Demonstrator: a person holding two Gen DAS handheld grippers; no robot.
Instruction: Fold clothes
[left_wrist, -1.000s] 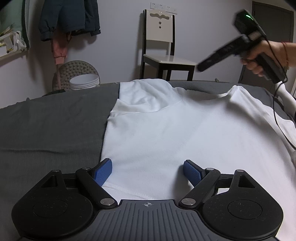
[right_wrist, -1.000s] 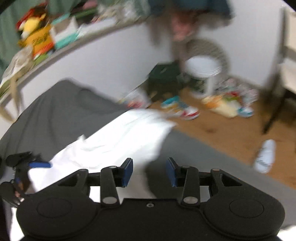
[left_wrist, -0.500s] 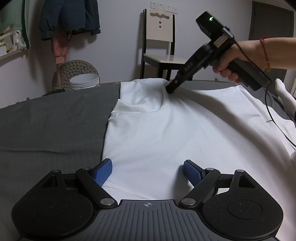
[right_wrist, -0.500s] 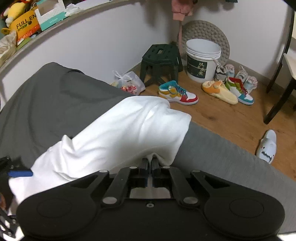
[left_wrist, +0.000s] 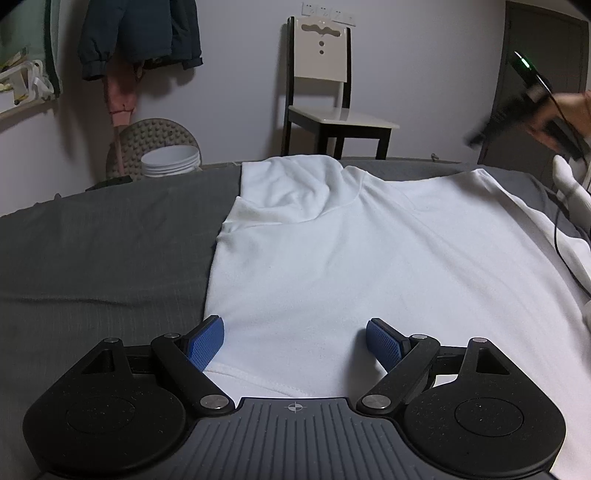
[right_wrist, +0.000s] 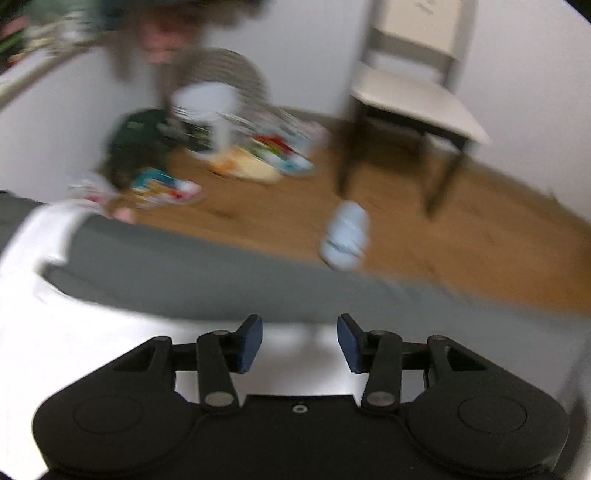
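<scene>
No words or labels can be read anywhere in these two pictures.

The white shirt (left_wrist: 369, 258) lies spread flat on the gray bed (left_wrist: 103, 251). Its far sleeve is folded in over the body. The right side of the shirt runs off the picture, so its full shape cannot be seen.

The left gripper (left_wrist: 294, 339) sits low at the near hem of the shirt. Its two blue fingers (left_wrist: 205, 343) are spread wide apart with nothing between them. The left one sits just at the side edge of the shirt, and the other is over the white cloth. I cannot tell if they touch the cloth.

The right gripper (right_wrist: 299, 343) is up in the air over the far edge of the bed. Its fingers are apart too and hold nothing. In the left wrist view it shows at the far right as a dark blur with a green light, held by a hand (left_wrist: 570, 118) that is partly cut off.

The right wrist view is very blurry. It shows one chair (right_wrist: 413, 92), one white bucket (right_wrist: 207, 103), one pale slipper (right_wrist: 345, 236) and some bright shoes (right_wrist: 236, 166) on the wood floor. The shoes are too smeared to count. Dark clothes (left_wrist: 140, 33) hang on the wall.
</scene>
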